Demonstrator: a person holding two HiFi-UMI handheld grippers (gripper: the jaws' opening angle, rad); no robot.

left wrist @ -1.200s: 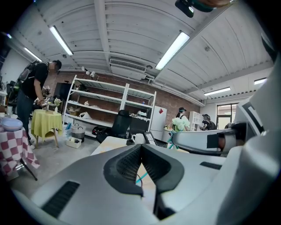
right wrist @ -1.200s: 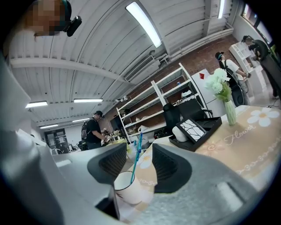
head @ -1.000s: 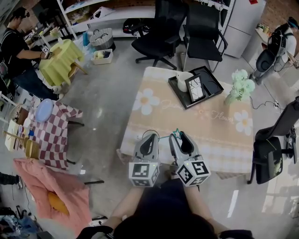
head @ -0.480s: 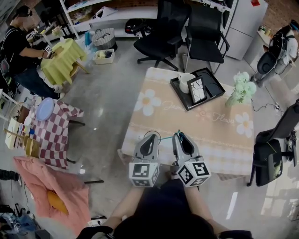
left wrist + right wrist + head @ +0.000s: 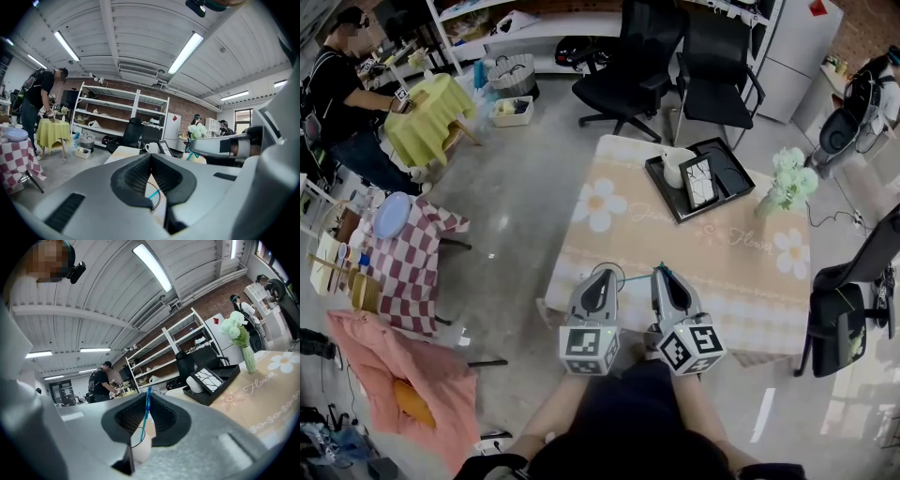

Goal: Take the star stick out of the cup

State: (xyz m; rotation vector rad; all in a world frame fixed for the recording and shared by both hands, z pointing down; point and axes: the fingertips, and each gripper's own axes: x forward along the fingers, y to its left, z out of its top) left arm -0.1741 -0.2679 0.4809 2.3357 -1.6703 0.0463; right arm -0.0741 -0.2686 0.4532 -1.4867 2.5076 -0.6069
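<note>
Star stick (image 5: 144,420) in cup (image 5: 139,451), gripped by right tongs (image 5: 146,400), jaws just closing

Two grippers sit near: the left gripper (image 5: 604,273) and the right gripper (image 5: 662,271). There is one star stick (image 5: 147,406) and one cup (image 5: 141,450). One table (image 5: 675,253) carries one black tray (image 5: 727,173), one white jug (image 5: 673,167), one picture frame (image 5: 696,181) and one vase of flowers (image 5: 787,183). Two office chairs (image 5: 623,66) (image 5: 712,66) stand far off. Two small covered tables (image 5: 427,117) (image 5: 412,262) stand left. Two people (image 5: 337,84) (image 5: 867,89) are far off, one left and one right.
</note>
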